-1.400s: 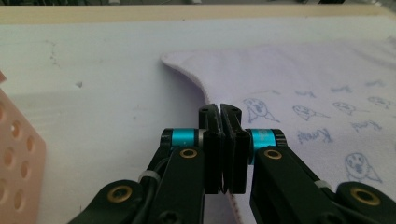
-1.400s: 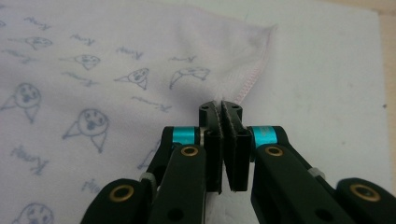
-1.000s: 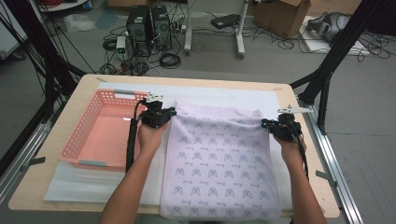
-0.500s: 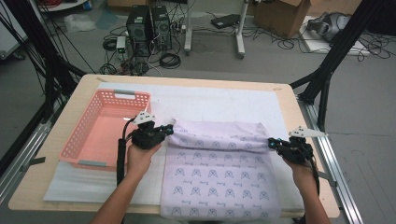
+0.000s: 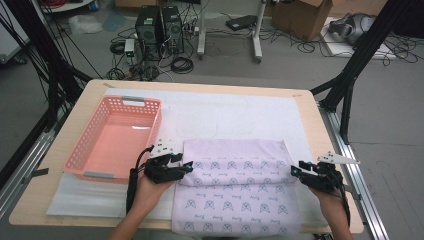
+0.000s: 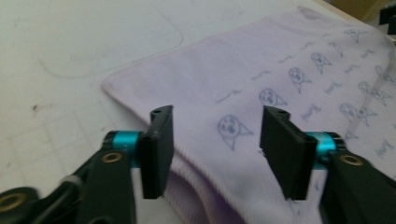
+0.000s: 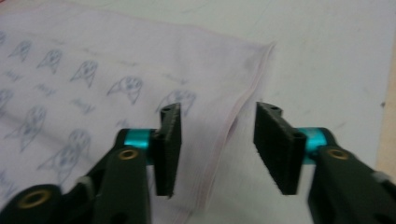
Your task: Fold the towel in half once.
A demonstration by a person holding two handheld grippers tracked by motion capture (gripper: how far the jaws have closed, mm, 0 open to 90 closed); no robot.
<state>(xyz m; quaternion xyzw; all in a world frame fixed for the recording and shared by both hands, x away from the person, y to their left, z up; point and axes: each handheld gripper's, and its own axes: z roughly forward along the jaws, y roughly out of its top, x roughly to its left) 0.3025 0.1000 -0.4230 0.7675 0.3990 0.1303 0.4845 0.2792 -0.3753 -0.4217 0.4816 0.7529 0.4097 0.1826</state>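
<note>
Lying on the white mat (image 5: pixel 240 112) at the near middle of the tabletop (image 5: pixel 325 125), the lilac cloth (image 5: pixel 235 200) is folded over on itself: its far part is doubled back toward you, so the plain reverse shows as a band across the top and the small printed faces show below it. The near hem reaches the tabletop's near edge.

Your left gripper (image 5: pixel 184 166) sits at the cloth's left edge, level with the fold. Its jaws have just been opening; in the left gripper view they stand apart with the folded edge of the cloth (image 6: pixel 261 93) below and between them, and neither pad presses on it.

Your right gripper (image 5: pixel 296 170) sits at the cloth's right edge, at the same height. Its jaws have likewise just been opening; in the right gripper view they stand apart over the cloth's (image 7: pixel 93 74) hemmed corner, the hem running between the two pads, untouched by either.

Your forearms come in from the near edge, one on each side of the cloth.

Left of the cloth, just beyond your left gripper, the pink basket (image 5: pixel 80 155) rests on the mat.
</note>
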